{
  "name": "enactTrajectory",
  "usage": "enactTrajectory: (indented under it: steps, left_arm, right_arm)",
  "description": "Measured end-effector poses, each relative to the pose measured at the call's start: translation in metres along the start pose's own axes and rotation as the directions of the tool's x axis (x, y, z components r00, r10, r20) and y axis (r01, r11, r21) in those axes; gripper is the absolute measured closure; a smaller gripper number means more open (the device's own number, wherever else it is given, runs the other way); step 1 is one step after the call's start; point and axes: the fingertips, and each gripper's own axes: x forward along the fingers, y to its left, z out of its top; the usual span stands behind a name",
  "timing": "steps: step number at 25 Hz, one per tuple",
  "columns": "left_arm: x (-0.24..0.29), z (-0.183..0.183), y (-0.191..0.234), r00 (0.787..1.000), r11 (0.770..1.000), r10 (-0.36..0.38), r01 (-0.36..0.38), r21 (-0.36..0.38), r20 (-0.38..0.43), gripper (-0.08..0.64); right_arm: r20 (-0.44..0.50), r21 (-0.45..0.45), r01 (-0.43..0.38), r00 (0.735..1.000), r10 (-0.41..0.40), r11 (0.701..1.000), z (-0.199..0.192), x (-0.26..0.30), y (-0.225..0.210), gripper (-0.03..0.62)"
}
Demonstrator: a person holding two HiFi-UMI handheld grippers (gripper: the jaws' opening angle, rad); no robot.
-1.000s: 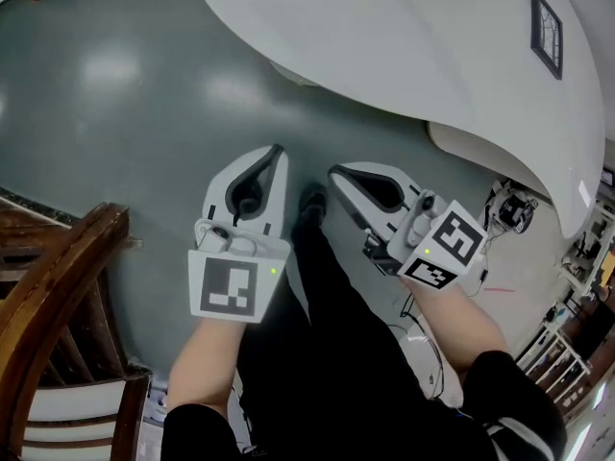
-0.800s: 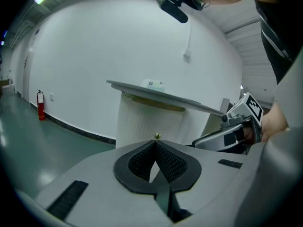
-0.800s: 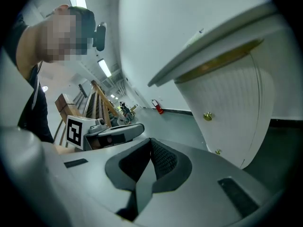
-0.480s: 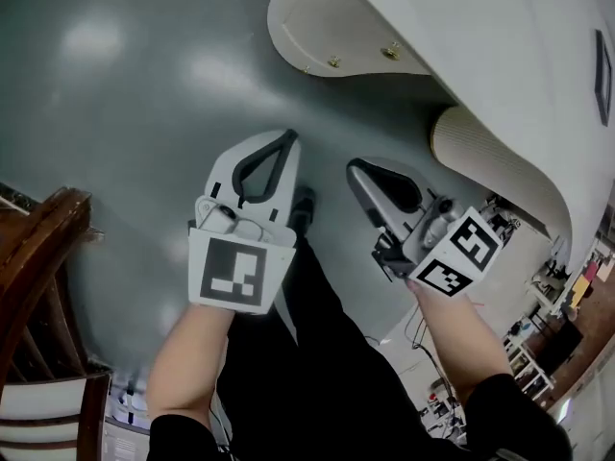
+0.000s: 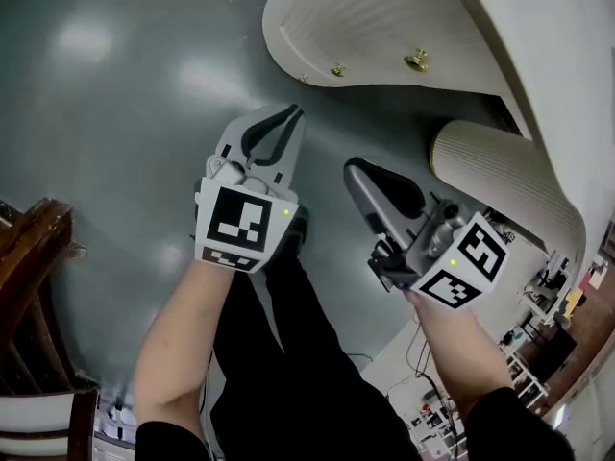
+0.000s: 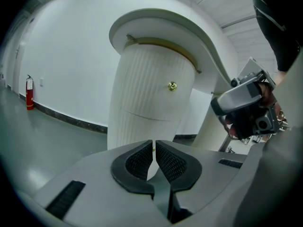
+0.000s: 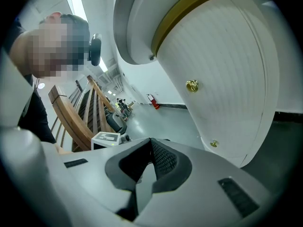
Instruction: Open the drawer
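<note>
A white cabinet with a curved, ribbed front [image 5: 375,17] hangs under a white tabletop [image 5: 538,27]. Small brass knobs [image 5: 416,61] [image 5: 338,69] stud that front, and its drawers look closed. In the left gripper view one brass knob [image 6: 172,85] sits above a seam in the ribbed front [image 6: 147,103]. My left gripper [image 5: 291,111] is shut and empty, pointing at the cabinet a short way off; its pads [image 6: 142,157] nearly touch. My right gripper [image 5: 351,168] is shut and empty, held beside it to the right. Two knobs [image 7: 191,85] [image 7: 214,144] show past the right gripper [image 7: 151,143].
A second ribbed white column [image 5: 500,176] stands right of the cabinet. A wooden chair [image 5: 29,257] is at the lower left over grey floor [image 5: 115,94]. The person's dark trouser legs [image 5: 288,353] fill the lower middle. A red fire extinguisher [image 6: 29,91] hangs on the far wall.
Both grippers have sunk lower. The cabinet's ribbed front and its knobs have come into the head view, and the left gripper now points closer to them. Both stay shut.
</note>
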Motion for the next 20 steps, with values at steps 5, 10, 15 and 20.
enactTrajectory:
  steps: [5, 10, 15, 20]
  left_arm:
    - [0.047, -0.015, -0.003, 0.998, 0.998, -0.067, 0.066, -0.024, -0.011, 0.437]
    - [0.086, -0.041, 0.014, 0.998, 0.993, -0.017, 0.009, -0.117, -0.066, 0.430]
    - [0.126, -0.058, 0.019, 0.995, 0.994, -0.019, 0.008, -0.106, -0.103, 0.402]
    - [0.156, -0.069, 0.016, 0.991, 0.998, -0.006, -0.004, -0.070, -0.131, 0.387]
  right_arm:
    - [-0.007, 0.014, 0.010, 1.000, -0.010, 1.000, -0.013, 0.003, -0.013, 0.580]
    - [0.025, 0.025, 0.008, 1.000, -0.009, 1.000, -0.011, -0.006, -0.008, 0.580]
    - [0.017, 0.064, 0.024, 1.000, -0.025, 0.998, -0.034, -0.017, -0.030, 0.580]
    - [0.019, 0.116, 0.049, 0.999, -0.051, 0.992, -0.055, -0.031, -0.054, 0.580]
